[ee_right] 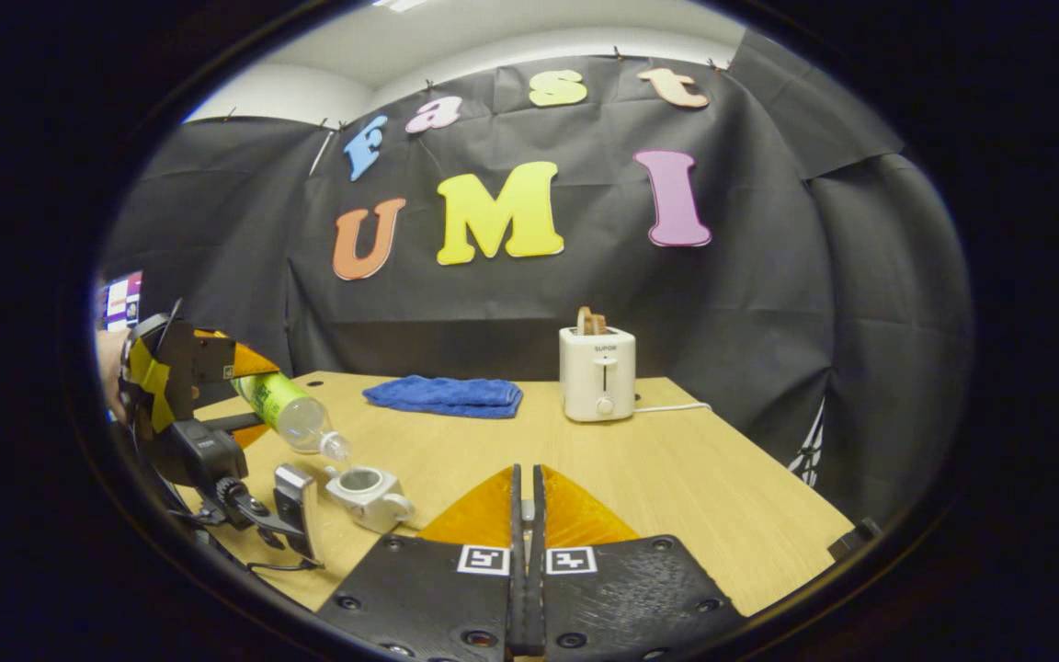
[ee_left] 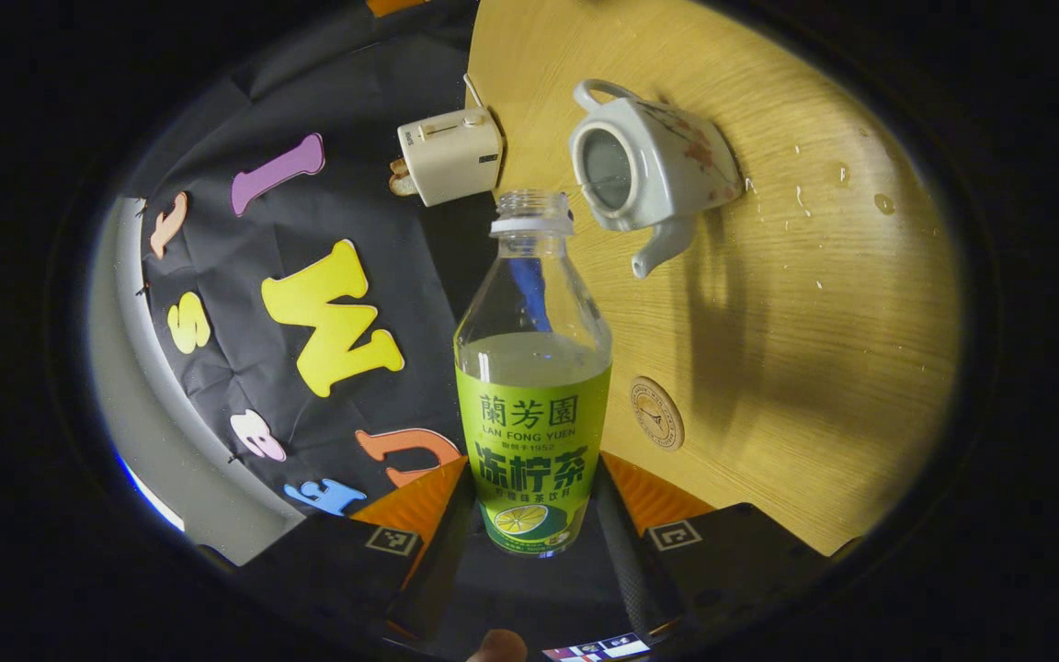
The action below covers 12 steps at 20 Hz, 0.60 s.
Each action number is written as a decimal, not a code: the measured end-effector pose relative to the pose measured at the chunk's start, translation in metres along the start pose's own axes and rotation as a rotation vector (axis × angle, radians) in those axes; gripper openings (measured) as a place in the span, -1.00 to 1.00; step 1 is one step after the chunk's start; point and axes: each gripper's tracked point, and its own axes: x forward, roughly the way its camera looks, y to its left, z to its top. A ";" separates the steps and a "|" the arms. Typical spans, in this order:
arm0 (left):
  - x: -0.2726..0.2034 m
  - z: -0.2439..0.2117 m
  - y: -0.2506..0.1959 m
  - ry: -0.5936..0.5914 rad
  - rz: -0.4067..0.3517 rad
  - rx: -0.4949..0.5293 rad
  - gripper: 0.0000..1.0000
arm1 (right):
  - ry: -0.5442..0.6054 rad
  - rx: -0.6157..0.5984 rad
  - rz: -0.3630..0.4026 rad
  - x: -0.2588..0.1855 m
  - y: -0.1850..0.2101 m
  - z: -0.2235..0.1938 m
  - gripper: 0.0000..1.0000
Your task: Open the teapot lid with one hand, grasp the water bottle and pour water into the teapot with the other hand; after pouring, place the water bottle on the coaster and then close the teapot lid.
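Right gripper [ee_right: 526,501] — black ribbed body plates studded with round screws, each carrying a square black-and-white marker. Left gripper [ee_right: 244,386], near the white toaster [ee_right: 597,372] — black housing, yellow bands, trailing thin black cables.

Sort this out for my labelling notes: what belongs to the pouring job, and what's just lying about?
Job: bottle, held in left hand-held gripper; teapot, lid off; coaster.
Lying about: toaster; blue cloth; water drops.
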 end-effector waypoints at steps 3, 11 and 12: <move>-0.002 0.003 0.003 0.002 0.016 0.037 0.51 | 0.002 -0.001 0.000 0.000 -0.002 -0.001 -0.96; -0.001 0.002 0.016 0.002 0.054 0.127 0.46 | 0.002 -0.002 0.001 0.000 -0.002 -0.002 -1.00; -0.001 0.003 0.017 0.002 0.057 0.139 0.51 | 0.003 -0.002 0.001 0.000 -0.003 -0.003 -1.00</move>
